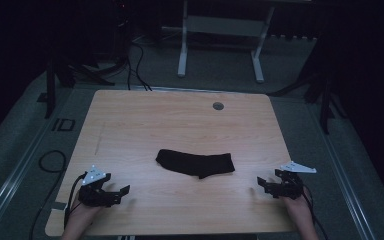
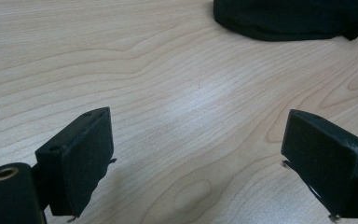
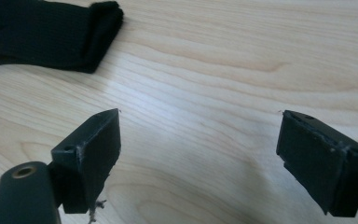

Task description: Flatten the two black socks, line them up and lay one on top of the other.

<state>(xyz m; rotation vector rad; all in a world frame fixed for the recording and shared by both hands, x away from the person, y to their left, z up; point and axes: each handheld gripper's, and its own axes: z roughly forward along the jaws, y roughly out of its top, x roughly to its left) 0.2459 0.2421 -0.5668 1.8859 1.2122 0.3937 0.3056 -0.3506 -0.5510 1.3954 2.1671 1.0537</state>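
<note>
Black sock (image 1: 196,164) flat at frame centre on surface (image 1: 145,120), left gripper (image 1: 114,192) lower left, right gripper (image 1: 270,184) lower right, both wide open, empty, well apart from sock.

Black sock (image 1: 196,163) lies flat on the wooden table (image 1: 180,120), roughly mid-width, a bit toward my side of centre. Long axis runs left-right across the table, slightly bowed. Fabric is dark, ribbed knit; ribbing is visible in my right gripper view (image 3: 42,35). One end there looks folded or doubled, with a thick rounded edge. In my left gripper view (image 2: 293,18) the other end shows as a rounded, smooth-edged lump with a small flap sticking out at its far right. A short tab also pokes out of the near edge in the high view. Nothing is touching it; it lies between my two tools, well apart from both.
</note>
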